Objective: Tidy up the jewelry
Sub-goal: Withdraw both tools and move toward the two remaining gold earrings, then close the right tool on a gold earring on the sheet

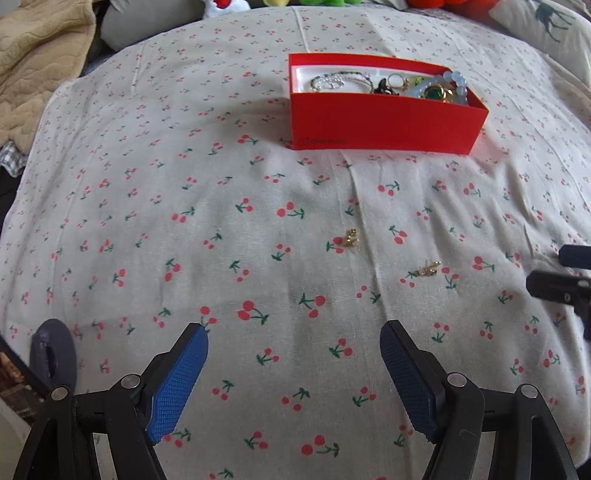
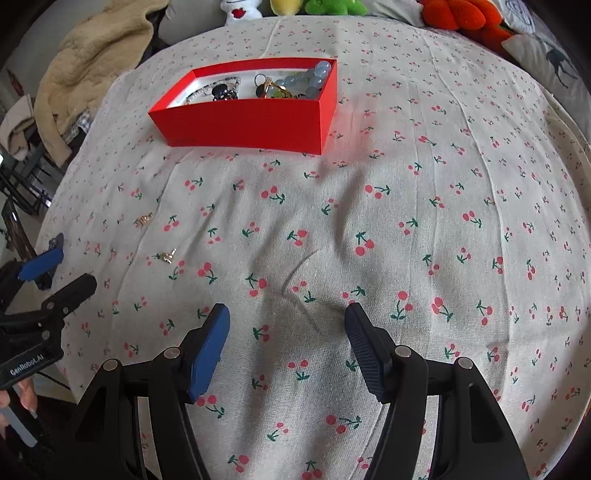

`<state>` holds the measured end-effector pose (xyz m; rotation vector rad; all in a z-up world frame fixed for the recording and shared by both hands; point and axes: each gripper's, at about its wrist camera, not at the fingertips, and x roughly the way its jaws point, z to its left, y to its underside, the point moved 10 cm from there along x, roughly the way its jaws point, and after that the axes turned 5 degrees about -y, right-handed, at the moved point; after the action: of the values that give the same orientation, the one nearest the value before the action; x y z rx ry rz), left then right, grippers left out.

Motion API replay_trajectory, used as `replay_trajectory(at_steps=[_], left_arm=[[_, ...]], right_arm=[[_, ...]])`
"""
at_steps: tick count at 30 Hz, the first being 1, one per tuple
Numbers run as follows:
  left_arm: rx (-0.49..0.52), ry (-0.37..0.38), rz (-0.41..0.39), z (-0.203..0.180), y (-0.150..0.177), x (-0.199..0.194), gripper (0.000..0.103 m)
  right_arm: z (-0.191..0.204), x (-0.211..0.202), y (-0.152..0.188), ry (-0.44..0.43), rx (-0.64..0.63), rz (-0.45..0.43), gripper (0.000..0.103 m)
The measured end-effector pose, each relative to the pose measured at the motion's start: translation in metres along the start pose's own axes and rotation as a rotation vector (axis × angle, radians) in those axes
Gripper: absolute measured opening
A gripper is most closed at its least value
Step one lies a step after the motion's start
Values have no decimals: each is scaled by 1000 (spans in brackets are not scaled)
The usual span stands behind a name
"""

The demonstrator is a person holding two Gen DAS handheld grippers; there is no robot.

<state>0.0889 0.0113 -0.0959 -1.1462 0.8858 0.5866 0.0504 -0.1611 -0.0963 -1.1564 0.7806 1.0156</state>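
Your left gripper and right gripper hover with fingers spread and empty above the cherry-print cloth; two small gold earrings lie near the red cardboard box.

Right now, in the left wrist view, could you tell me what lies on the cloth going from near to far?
Left gripper → nearer gold earring → farther gold earring → red box of jewelry → plush toys.
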Motion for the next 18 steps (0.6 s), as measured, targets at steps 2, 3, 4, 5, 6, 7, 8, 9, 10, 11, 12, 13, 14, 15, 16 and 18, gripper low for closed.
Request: replay_trajectory(at_steps=[2,3,4,5,6,7,8,9,10,11,12,13,14,15,16,18], left_arm=[[14,13,-3,-5,1,8,80],[19,20,0,-7,2,12,80],[19,26,6,-8,4,16,80],[13,35,9,-8,6,20,80],[4,46,8,-7,8,23,80],[-6,59,0,-7,9,26,81],[-12,67,-13,-5,9,28,83],[-15,67,-28,-4,7,28,83],[-14,57,-37,-1,6,29,84],[-11,40,-36,1,5,30,84],[-8,20,-28,3,5,31,86],[-10,8,-23,6,5,32,87],[-15,2,-20,8,5,32,88],[-22,-1,-17,11,6,33,88],[-32,3,-9,12,6,34,88],[-63,20,12,14,8,36,88]], right_arm=[[1,4,5,17,-40,-26,75],[5,5,6,21,-70,-43,79],[9,6,7,25,-105,-55,85],[12,7,9,36,-141,-65,89],[16,8,11,51,-175,-77,90],[18,9,12,68,-202,-92,93],[19,10,12,78,-217,-109,95],[20,10,12,84,-221,-122,96],[20,11,11,86,-217,-128,98],[20,13,9,84,-211,-130,99],[21,14,7,82,-206,-130,100],[23,16,5,80,-203,-130,101],[24,18,2,77,-201,-130,101],[27,21,-1,72,-200,-132,101],[30,23,-4,67,-201,-135,101],[38,29,-9,62,-213,-139,101]])
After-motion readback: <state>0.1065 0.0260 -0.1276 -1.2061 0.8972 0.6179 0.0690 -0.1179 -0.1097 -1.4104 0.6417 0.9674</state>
